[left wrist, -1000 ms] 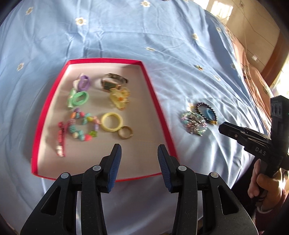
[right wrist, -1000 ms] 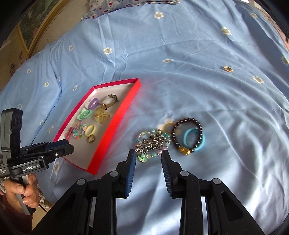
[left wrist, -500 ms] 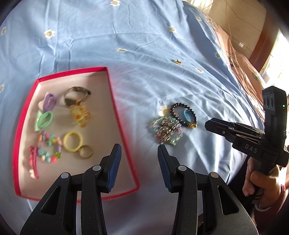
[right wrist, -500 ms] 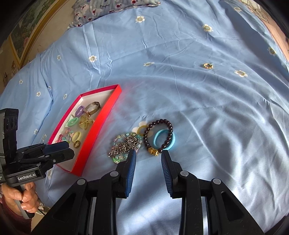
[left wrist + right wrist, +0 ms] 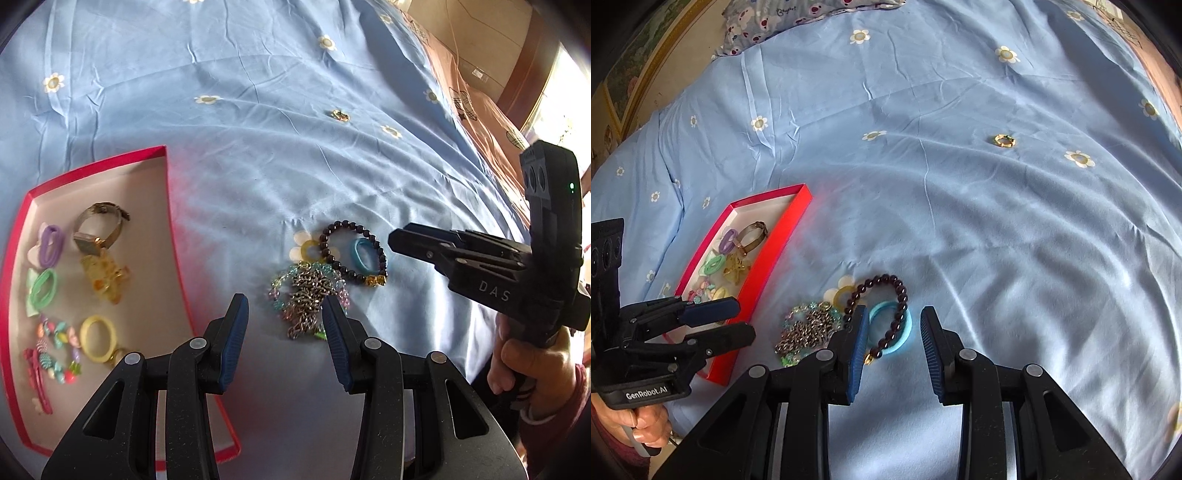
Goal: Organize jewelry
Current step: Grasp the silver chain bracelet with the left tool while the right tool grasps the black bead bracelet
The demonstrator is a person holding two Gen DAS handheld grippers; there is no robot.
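Note:
A red tray [image 5: 176,236] [image 5: 779,240] on the blue sheet holds a watch [image 5: 99,229], hair ties, a yellow ring and beaded pieces. To its right lie a tangle of chain bracelets [image 5: 308,295] [image 5: 807,330], a dark bead bracelet [image 5: 334,254] [image 5: 886,280] and a blue hair tie [image 5: 361,254] [image 5: 905,328]. My left gripper [image 5: 284,306] [image 5: 740,320] is open and empty, its right finger at the chain tangle. My right gripper [image 5: 894,317] [image 5: 400,238] is open too. The blue tie and part of the bead bracelet show between its fingers, untouched.
A small gold ring [image 5: 340,115] [image 5: 1004,140] lies alone farther back on the sheet. A patterned pillow [image 5: 798,14] sits at the far end of the bed. Brown bedding [image 5: 480,110] borders the right side. A hand [image 5: 532,365] holds each gripper's handle.
My left gripper has swung right, from over the tray to the chain tangle on the sheet. My right gripper has moved in over the bead bracelet and blue tie. Both stayed open.

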